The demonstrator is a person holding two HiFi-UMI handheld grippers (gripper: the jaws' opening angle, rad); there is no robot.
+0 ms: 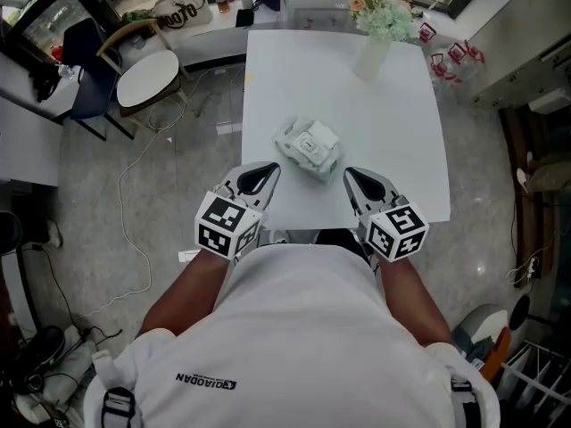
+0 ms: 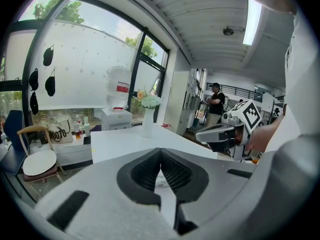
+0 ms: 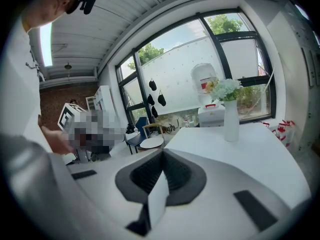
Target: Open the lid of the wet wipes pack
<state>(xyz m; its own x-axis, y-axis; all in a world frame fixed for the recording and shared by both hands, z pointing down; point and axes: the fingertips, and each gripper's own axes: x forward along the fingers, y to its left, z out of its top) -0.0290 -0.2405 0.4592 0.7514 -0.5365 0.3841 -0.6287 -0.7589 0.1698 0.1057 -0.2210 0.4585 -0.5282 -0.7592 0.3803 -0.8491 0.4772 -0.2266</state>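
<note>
Left gripper (image 1: 267, 171): clenched, its dark ribbed pads meeting at the tip in the left gripper view (image 2: 160, 152), with nothing pinched between them.
Right gripper (image 1: 351, 176): also clenched and empty; in the right gripper view (image 3: 161, 154) its pads come together at the tip.
Wet wipes pack (image 1: 308, 148): a soft, crumpled pale green-white packet lying flat on the table, set slightly askew to the table's edges.
Lid (image 1: 320, 137): a white squarish flap on the pack's top face. From above I cannot tell whether it sits flat or is lifted.
Pack against the grippers: it lies just beyond both tips and between them, touching neither. The left tip points at its near left corner and the right tip sits just off its near right side.
Table (image 1: 393, 141): white and square, with the pack on its nearer half, close to the middle of its width.
Vase (image 1: 372, 57): white and upright at the table's far side, well apart from the pack, holding pale flowers (image 1: 384, 12).
Chair (image 1: 147, 76): stands on the floor to the left of the table and has a round white seat.
</note>
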